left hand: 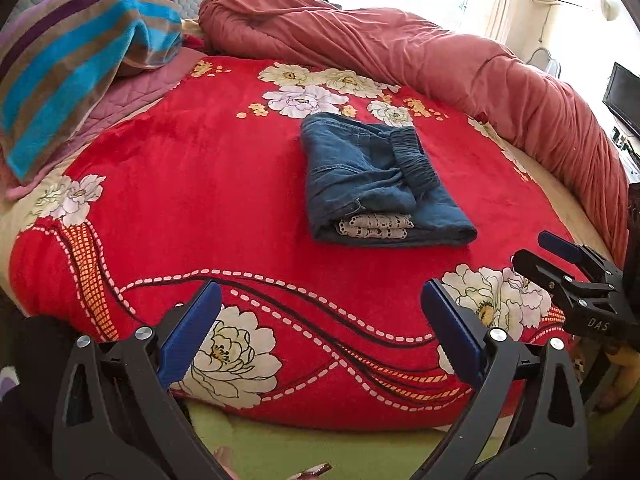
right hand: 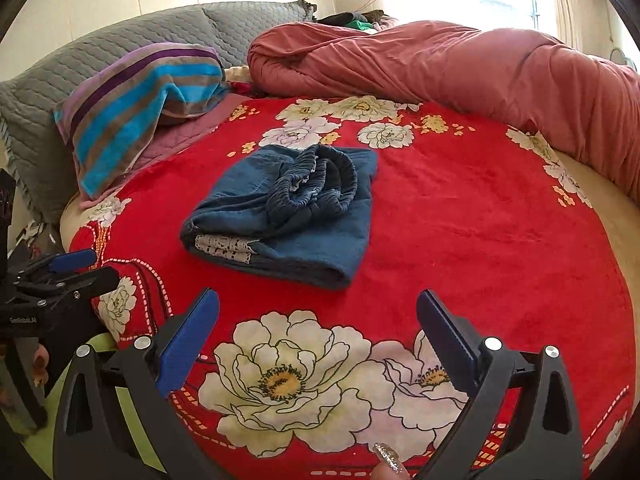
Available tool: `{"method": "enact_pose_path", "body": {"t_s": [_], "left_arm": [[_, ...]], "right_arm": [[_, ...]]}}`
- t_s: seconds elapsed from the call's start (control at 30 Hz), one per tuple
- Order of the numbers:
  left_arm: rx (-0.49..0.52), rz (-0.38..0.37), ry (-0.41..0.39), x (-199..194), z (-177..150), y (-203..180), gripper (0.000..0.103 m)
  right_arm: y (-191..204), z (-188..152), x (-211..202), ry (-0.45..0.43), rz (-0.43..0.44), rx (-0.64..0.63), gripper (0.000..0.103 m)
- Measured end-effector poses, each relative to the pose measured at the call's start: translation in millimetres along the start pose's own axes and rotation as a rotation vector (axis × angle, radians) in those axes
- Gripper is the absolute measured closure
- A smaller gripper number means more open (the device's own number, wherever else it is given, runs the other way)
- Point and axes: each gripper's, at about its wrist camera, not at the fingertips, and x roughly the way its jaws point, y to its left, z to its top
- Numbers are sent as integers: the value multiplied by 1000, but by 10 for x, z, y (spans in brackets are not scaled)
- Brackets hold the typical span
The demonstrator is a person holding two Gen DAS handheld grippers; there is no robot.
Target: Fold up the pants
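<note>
Two grippers, both held back over the near edge of the bed, neither touching cloth. Left gripper [left hand: 320, 312]: blue pads spread wide, nothing between them. Right gripper [right hand: 318, 320]: likewise spread wide and empty. Each shows in the other's view at the frame edge, the right one [left hand: 560, 260] low on the right side, the left one [right hand: 76, 266] low on the left.

Pants [left hand: 380, 184] [right hand: 288, 212]: blue denim, lying folded into a compact bundle near the middle of the red blanket [left hand: 180, 200] [right hand: 460, 220], well ahead of both grippers. Elastic waistband [right hand: 316, 184] sits bunched on top of the fold. White lace trim [left hand: 374, 226] [right hand: 226, 248] peeks from between the layers on the near side.

Surroundings: striped towel [left hand: 72, 76] [right hand: 140, 108] at the far left, draped over a grey pillow [right hand: 100, 48]. Rolled pink duvet [left hand: 400, 52] [right hand: 440, 68] runs along the far and right side of the bed. Large white flowers printed on the blanket lie under the right gripper's pads.
</note>
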Motion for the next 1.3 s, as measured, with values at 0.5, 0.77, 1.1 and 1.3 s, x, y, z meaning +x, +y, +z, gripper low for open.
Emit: {"method": "enact_pose_path", "body": {"t_s": [0.5,0.77,1.1,1.3], "left_arm": [[-2,10,7,-14,-1,-3,10],[-2,14,6,-23,4,5,10],[-4,15,6,-32,11,35,10],[-1,16,3,-39,17,48,10]], "right_arm": [[5,-2,1,4,1,-6,5],[1,0,-6,2,2,-4,5],[-14,5,-14,0,0,-3,5],[-24,21,-33,2,-4,0,5]]}}
